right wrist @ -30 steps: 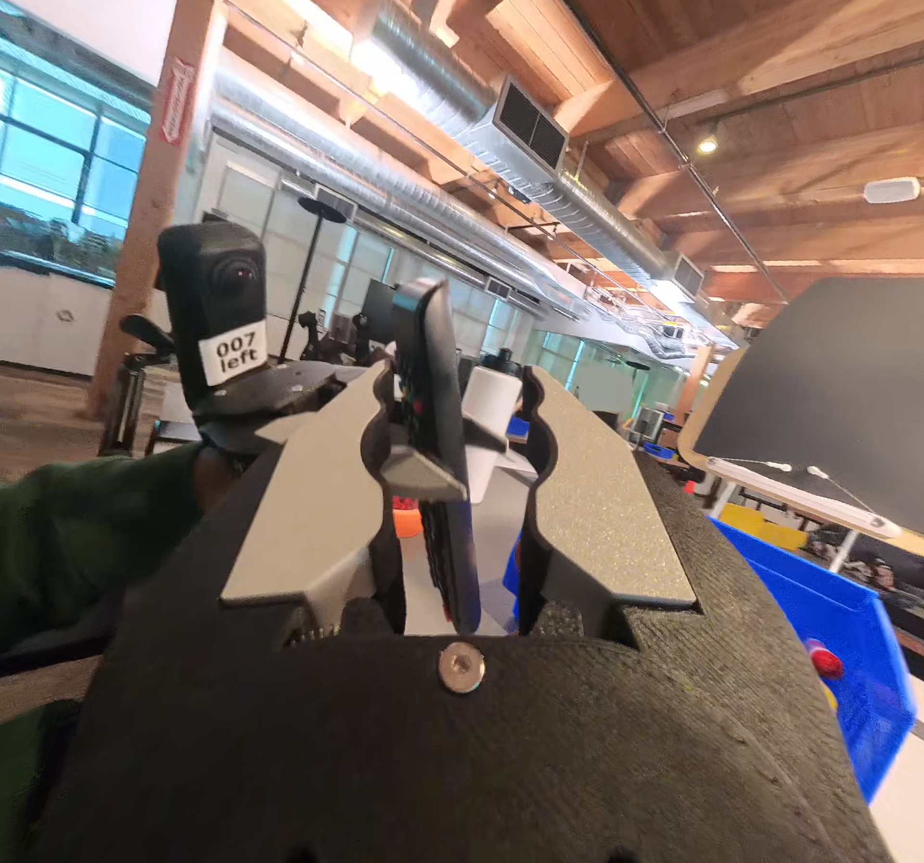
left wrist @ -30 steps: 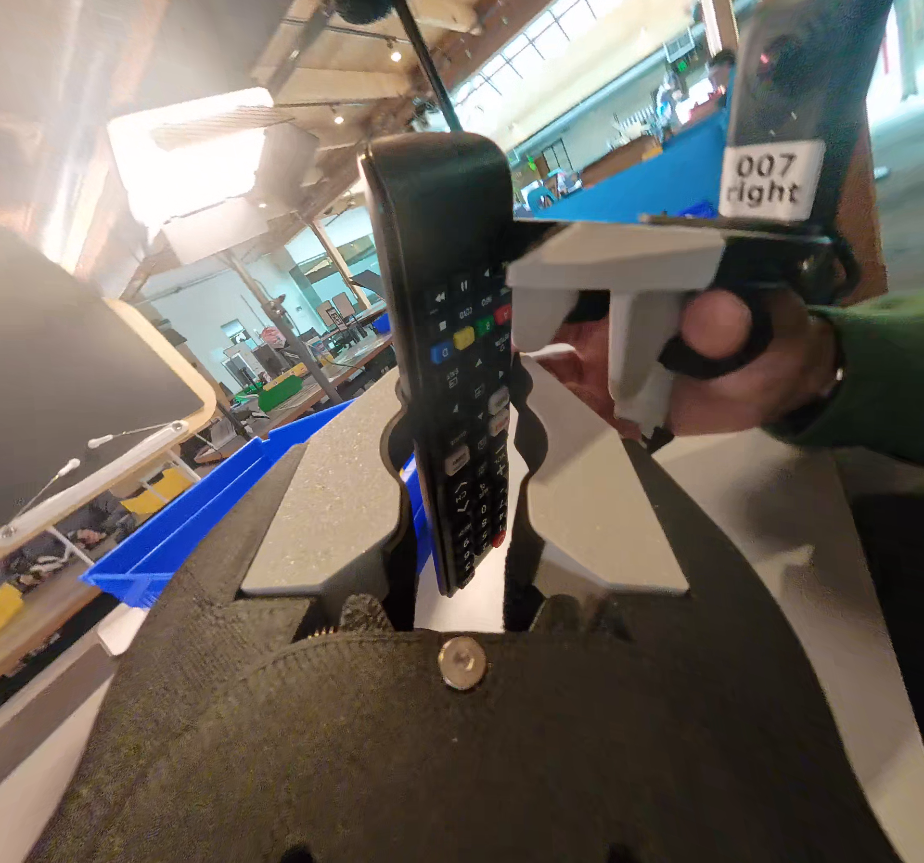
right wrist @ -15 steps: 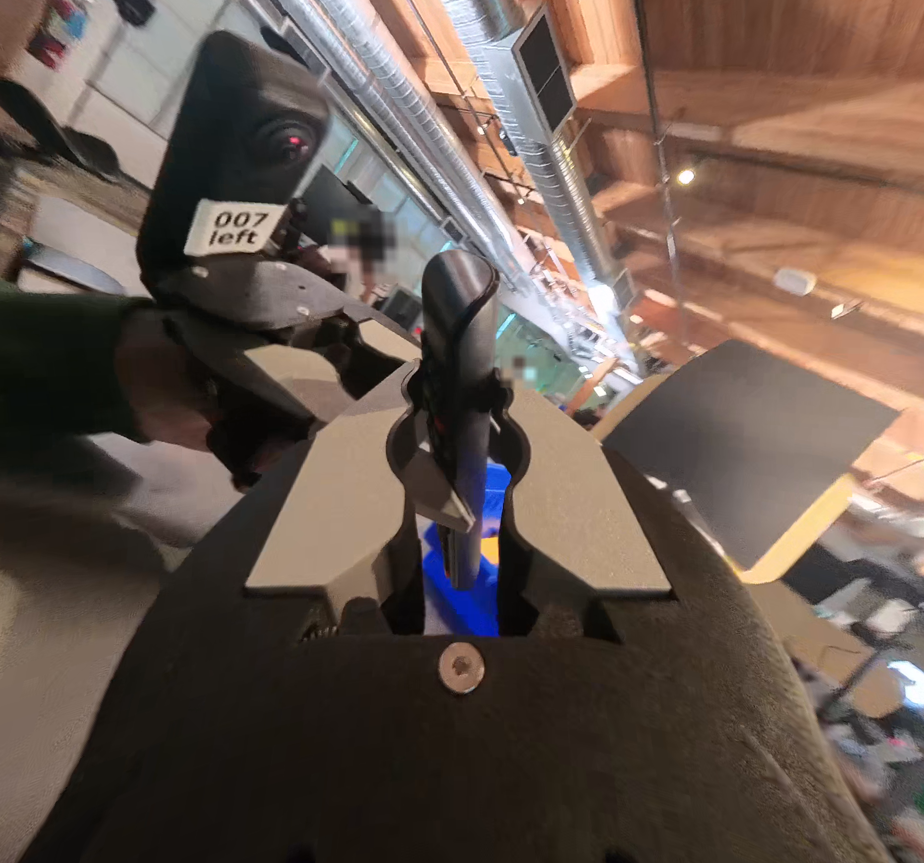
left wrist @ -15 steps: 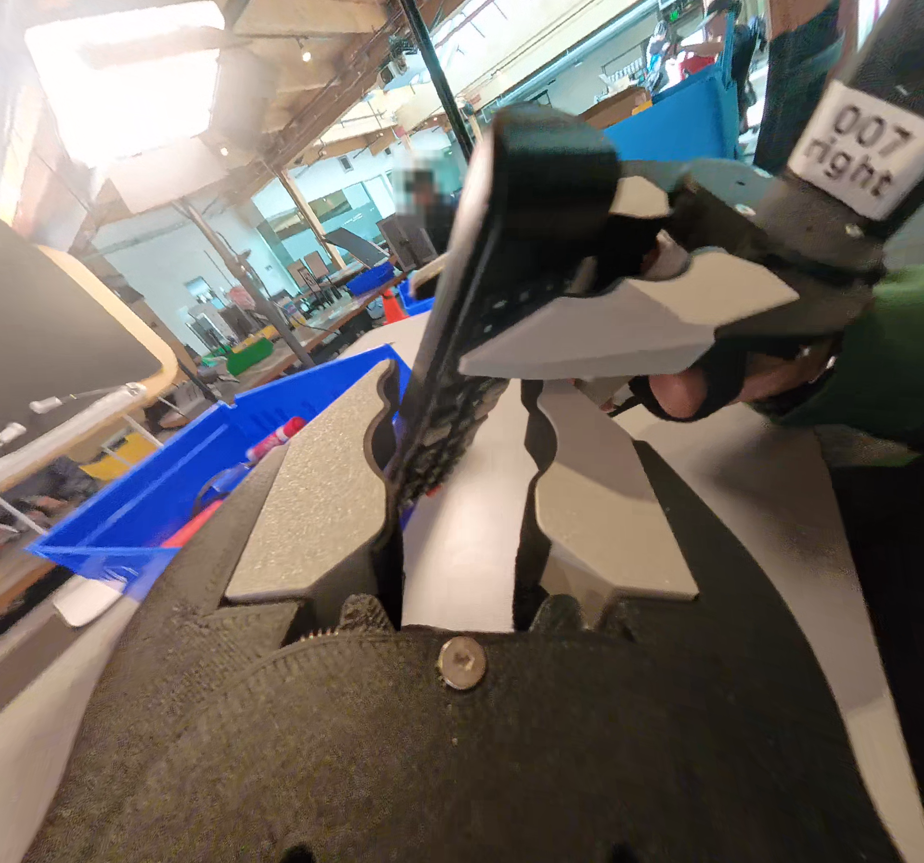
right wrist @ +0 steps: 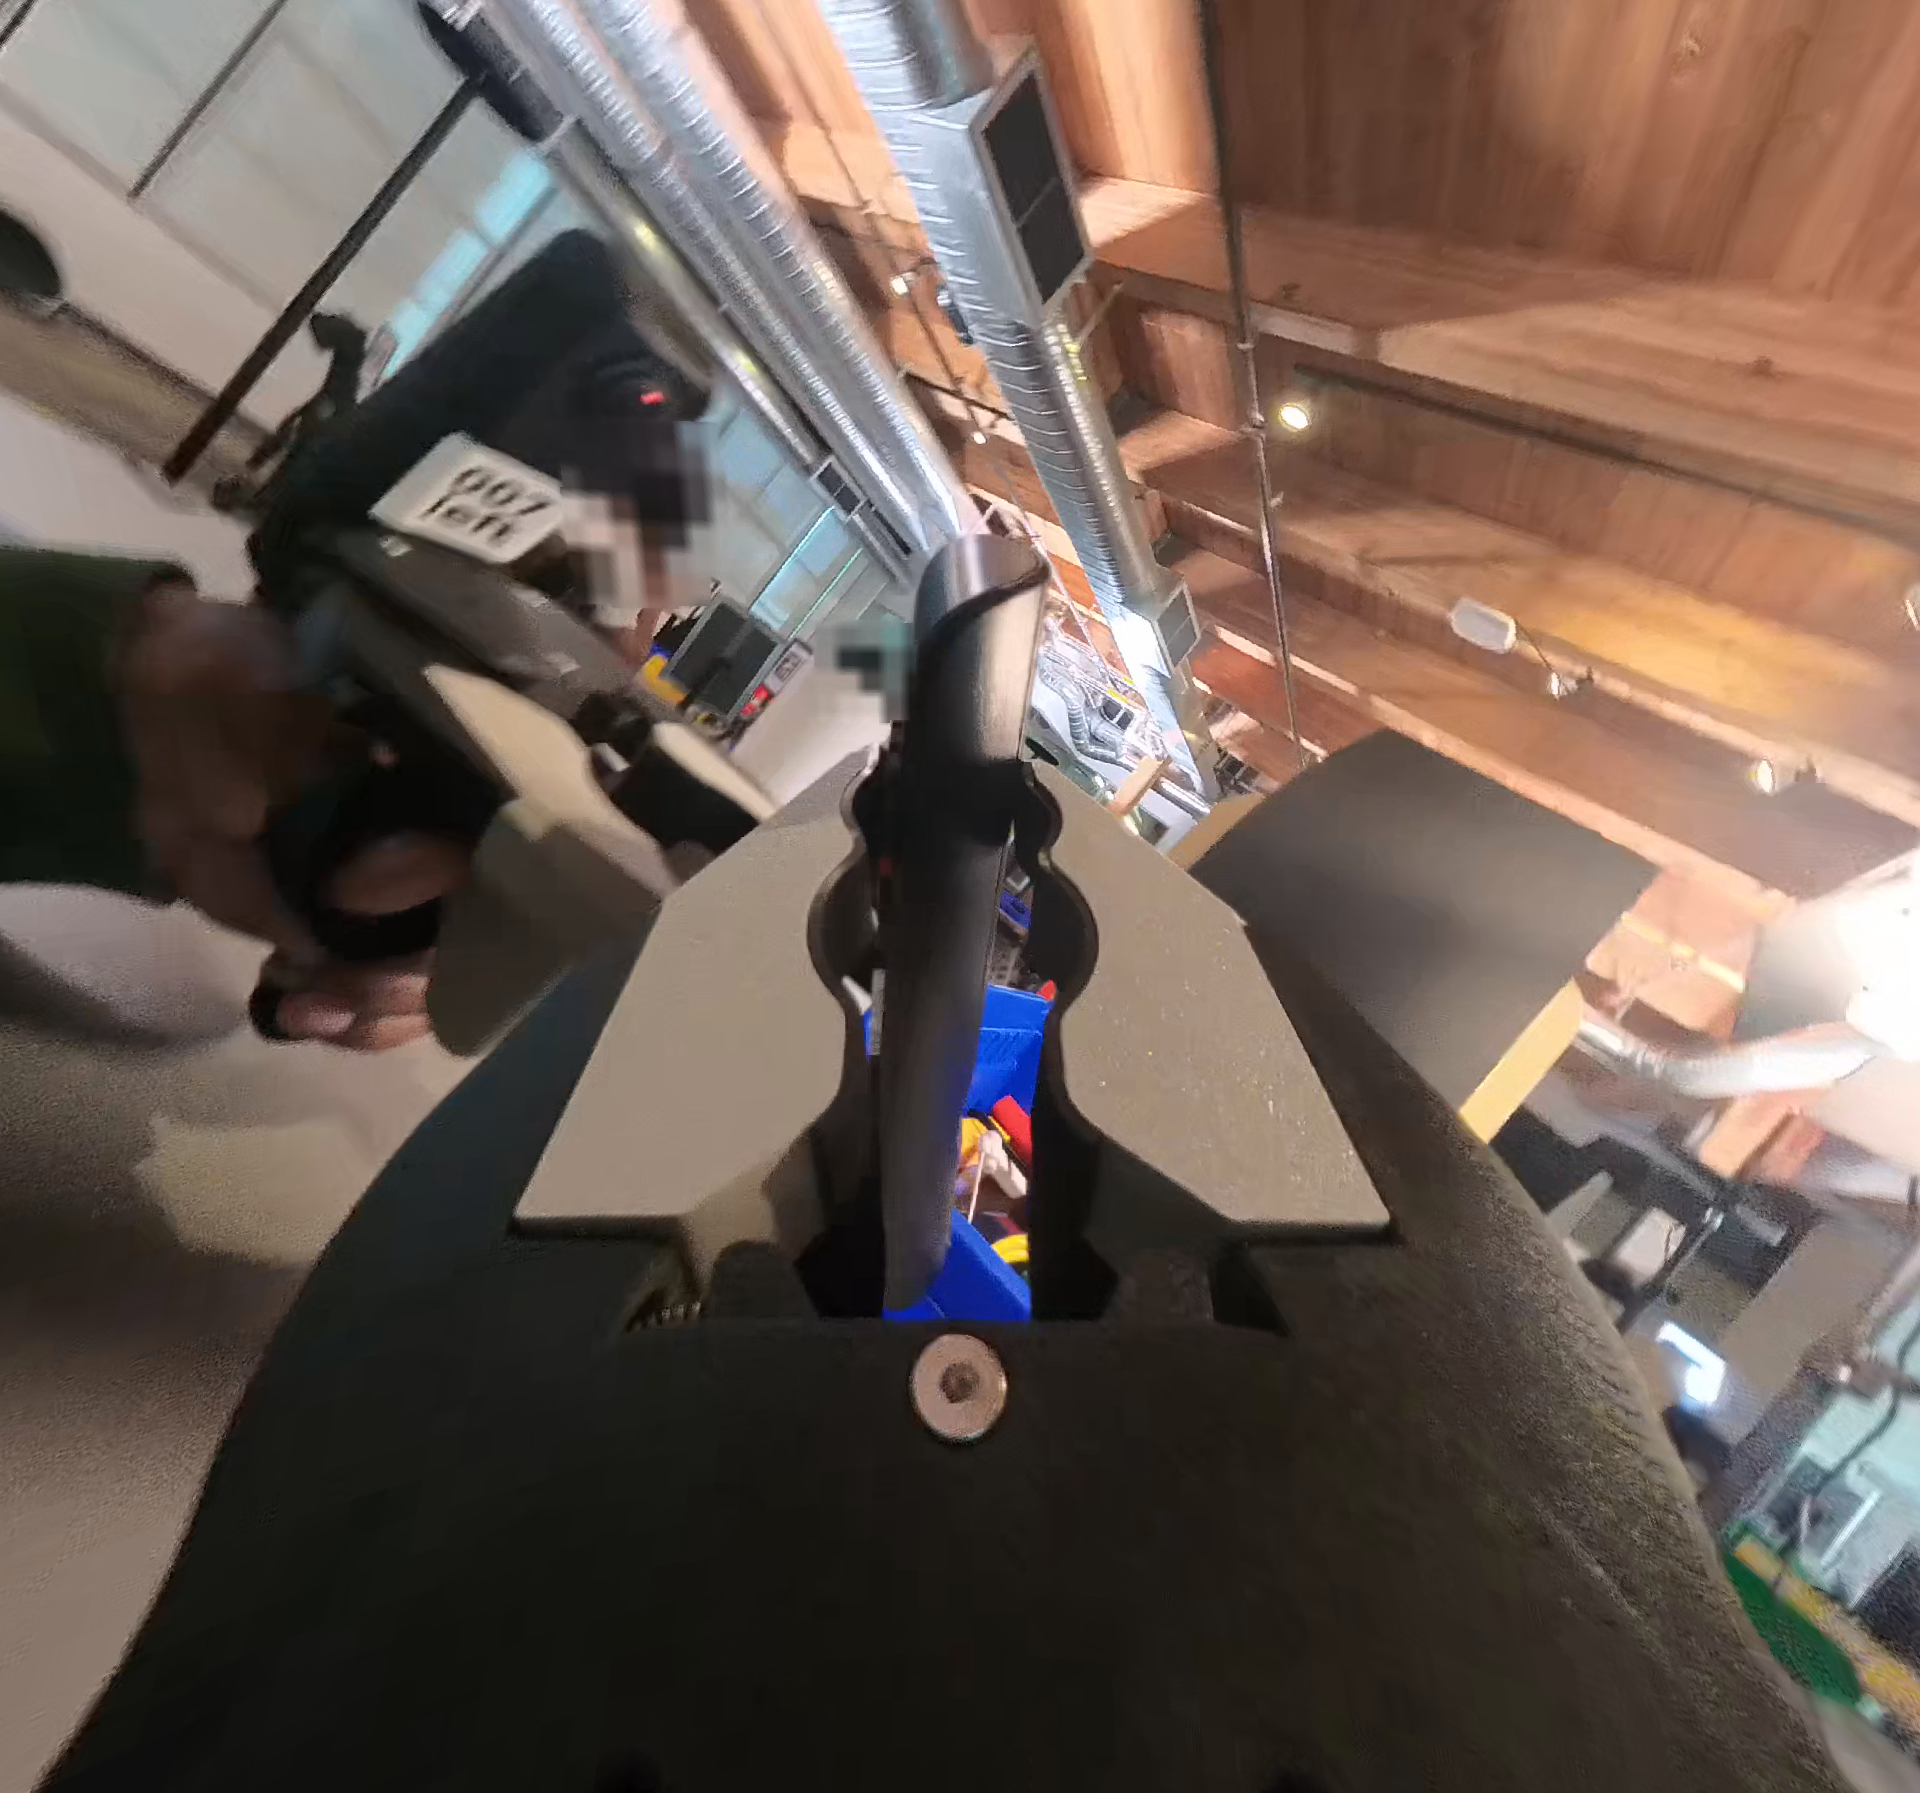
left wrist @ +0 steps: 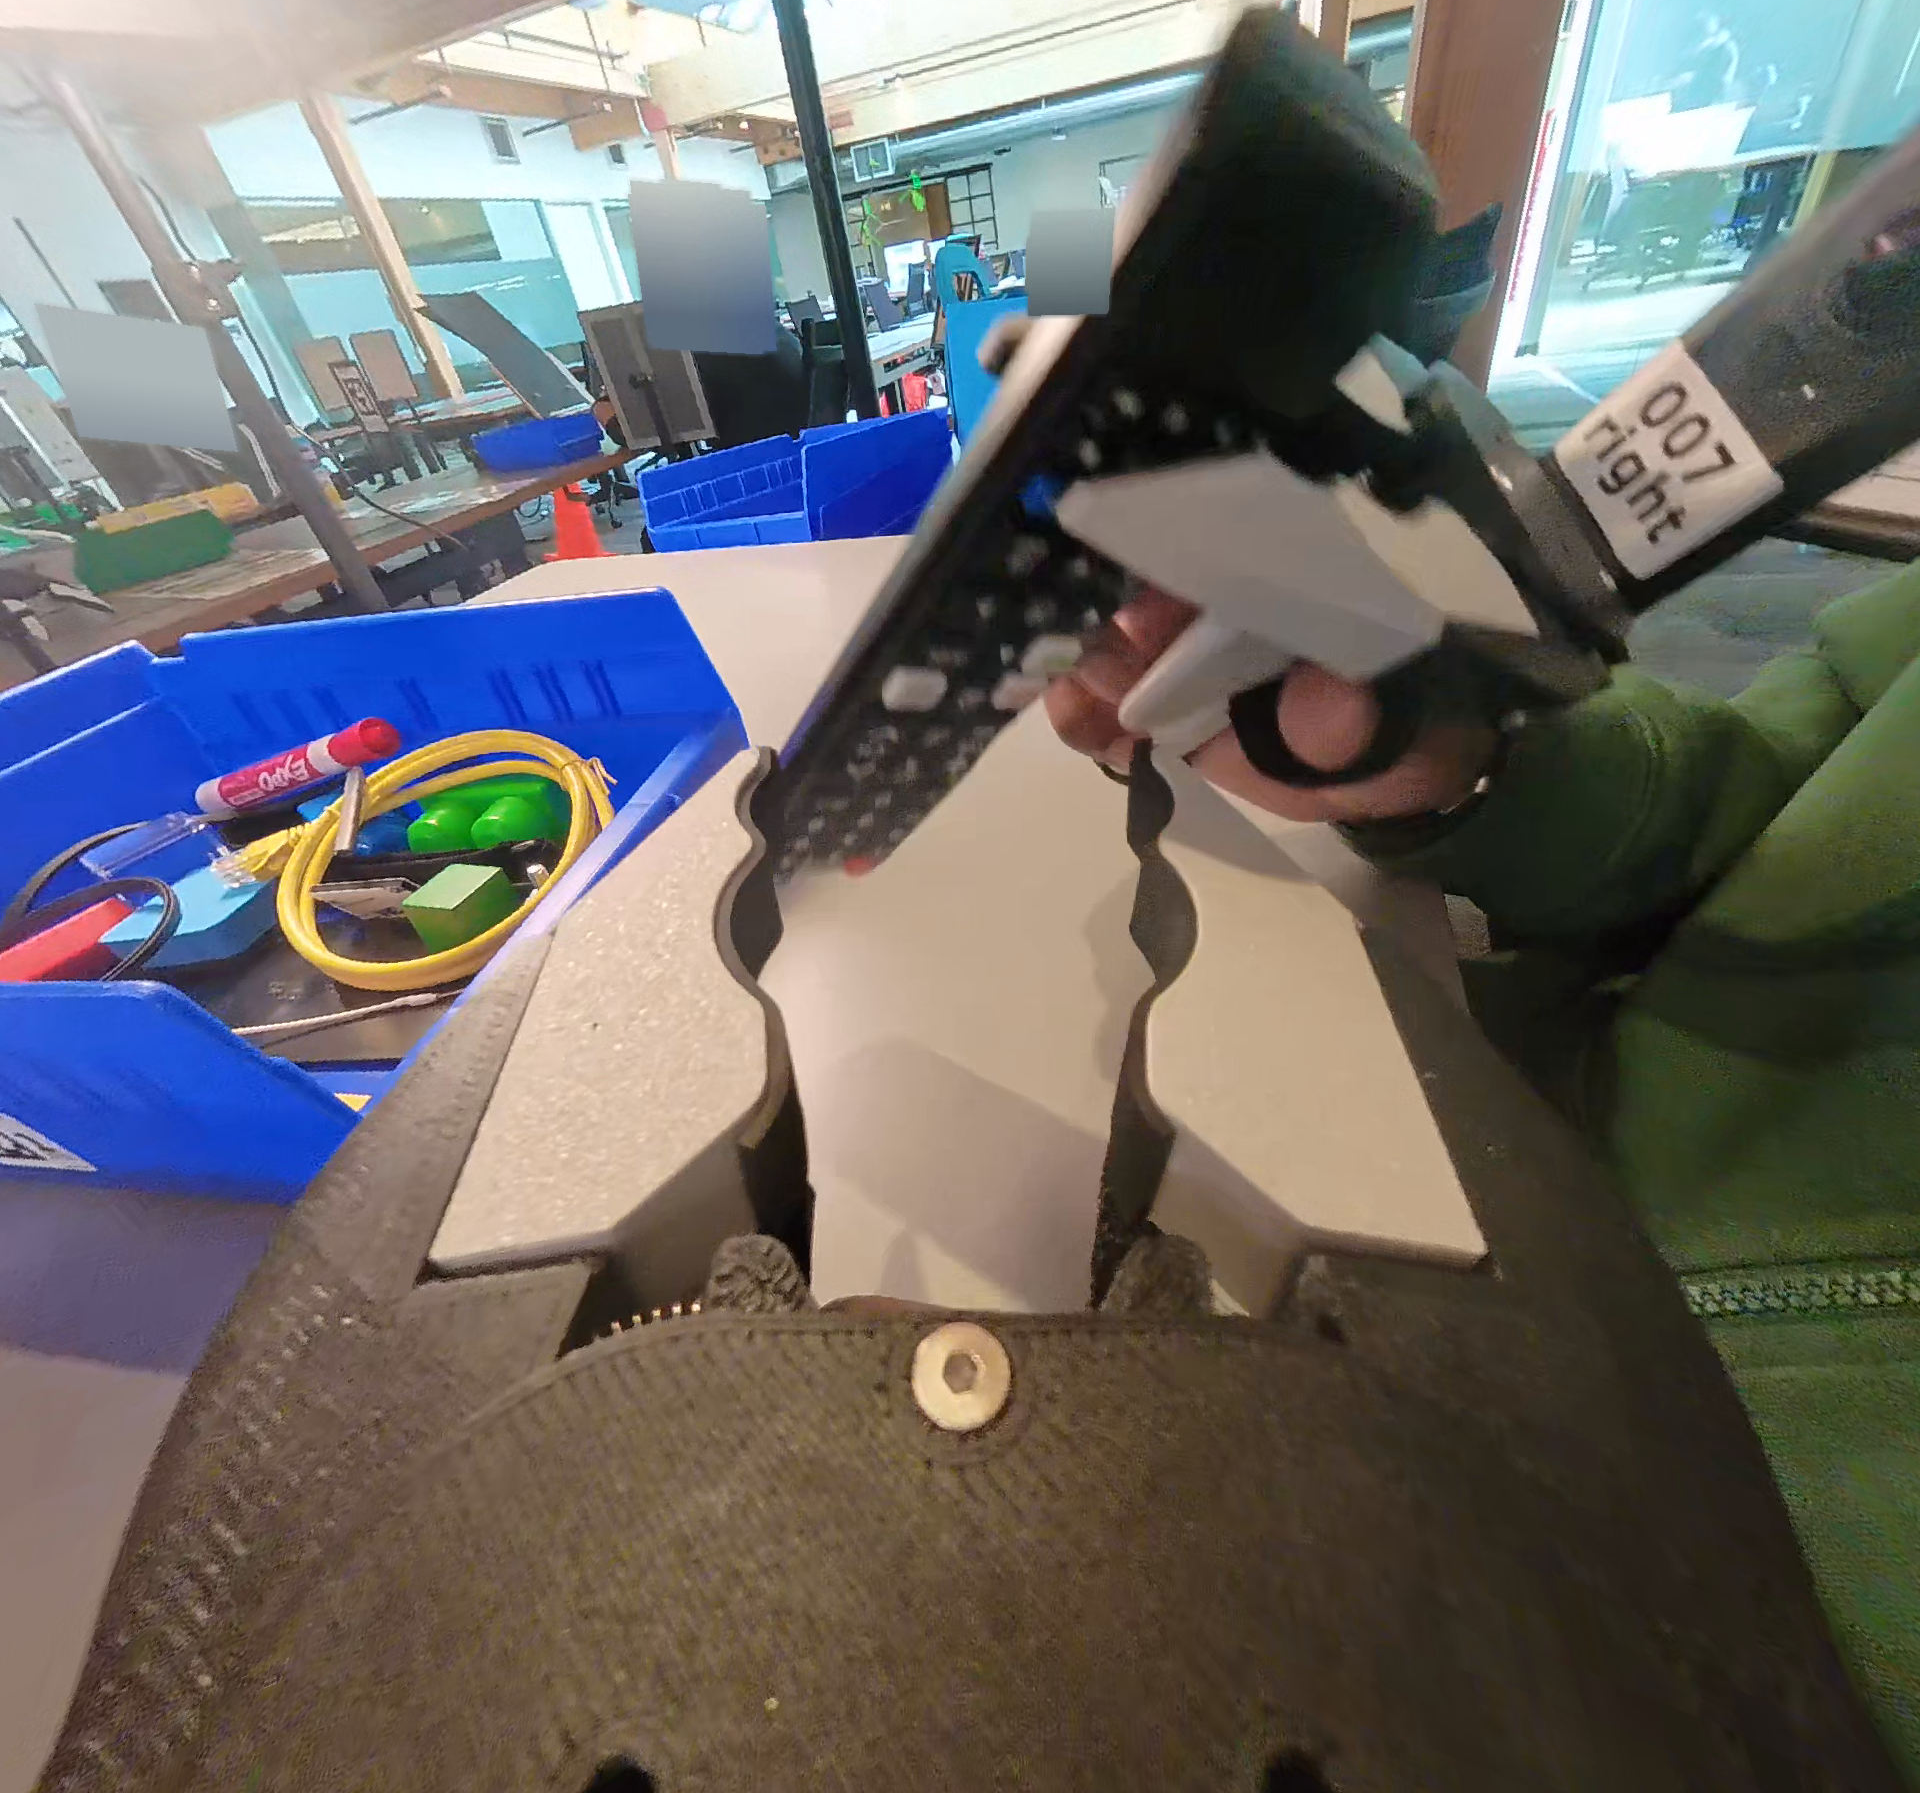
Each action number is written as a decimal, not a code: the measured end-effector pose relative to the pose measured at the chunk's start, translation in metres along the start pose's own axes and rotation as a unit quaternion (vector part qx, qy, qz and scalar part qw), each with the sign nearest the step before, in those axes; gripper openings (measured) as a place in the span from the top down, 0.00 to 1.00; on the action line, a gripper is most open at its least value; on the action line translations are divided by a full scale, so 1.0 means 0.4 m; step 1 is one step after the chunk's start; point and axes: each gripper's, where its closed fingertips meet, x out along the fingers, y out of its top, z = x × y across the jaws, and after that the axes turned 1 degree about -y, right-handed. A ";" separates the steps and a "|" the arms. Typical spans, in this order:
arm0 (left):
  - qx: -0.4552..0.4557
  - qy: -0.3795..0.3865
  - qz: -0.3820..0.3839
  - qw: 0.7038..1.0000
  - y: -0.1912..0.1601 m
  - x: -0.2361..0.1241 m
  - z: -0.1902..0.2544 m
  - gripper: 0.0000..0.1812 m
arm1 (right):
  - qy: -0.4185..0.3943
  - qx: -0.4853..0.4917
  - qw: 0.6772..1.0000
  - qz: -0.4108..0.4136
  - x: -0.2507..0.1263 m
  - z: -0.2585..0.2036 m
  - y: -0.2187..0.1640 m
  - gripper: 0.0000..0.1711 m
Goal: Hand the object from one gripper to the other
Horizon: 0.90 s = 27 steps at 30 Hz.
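A black remote control [left wrist: 1049, 538] with many small buttons hangs tilted in the air in the left wrist view. My right gripper [left wrist: 1247, 538] is shut on its upper part. The remote's lower end reaches down beside my left gripper's left fingertip [left wrist: 753, 808]. My left gripper [left wrist: 951, 808] is open and holds nothing. In the right wrist view the remote [right wrist: 951, 860] stands edge-on between the pads of my right gripper [right wrist: 951, 808], which press on it. My left gripper [right wrist: 582, 746] shows at the left, apart from the remote.
A blue bin [left wrist: 436, 663] at the left holds a yellow cable [left wrist: 447, 870], a red-capped marker [left wrist: 301, 767], green blocks and other small things. The grey table [left wrist: 935, 1068] lies below. A green sleeve [left wrist: 1714, 860] is at the right. More blue bins [left wrist: 790, 486] stand behind. Spacing between my two grippers at the tips: around 6 cm.
My right gripper shut on the remote and my left gripper opened and let it go. The right gripper has lifted the remote up and to the right, out from between the left fingers.
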 end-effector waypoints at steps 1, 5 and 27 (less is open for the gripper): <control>-0.003 -0.001 -0.002 1.000 -0.001 0.001 0.000 0.63 | -0.017 0.012 1.000 0.003 -0.004 0.023 0.001 0.86; -0.147 -0.003 0.023 0.989 0.010 -0.009 -0.040 0.64 | -0.041 -0.026 0.999 0.005 -0.012 0.046 0.001 0.86; -0.249 0.010 0.047 0.967 0.009 -0.023 -0.086 0.63 | 0.011 -0.234 0.972 0.034 -0.014 -0.087 0.030 0.86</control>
